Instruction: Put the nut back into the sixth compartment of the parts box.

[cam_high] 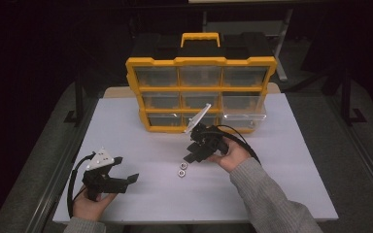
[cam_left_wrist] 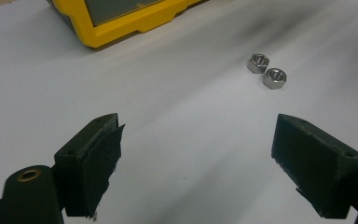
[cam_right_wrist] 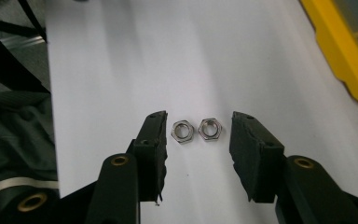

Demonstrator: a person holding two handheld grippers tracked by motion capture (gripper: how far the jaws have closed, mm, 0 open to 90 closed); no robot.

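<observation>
Straddling two hex nuts (cam_right_wrist: 196, 129) on the white worktop (cam_high: 141, 121), right claw (cam_right_wrist: 197, 140) stood part-open, gripping nothing, angled down for a pick | left claw (cam_left_wrist: 198, 158) wide open, empty, parked near-left | nuts lay near the yellow organizer (cam_high: 200, 92), perhaps their bin.

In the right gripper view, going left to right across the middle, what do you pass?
Left finger → first hex nut → second hex nut → right finger → yellow organizer case at the far right edge.
</observation>
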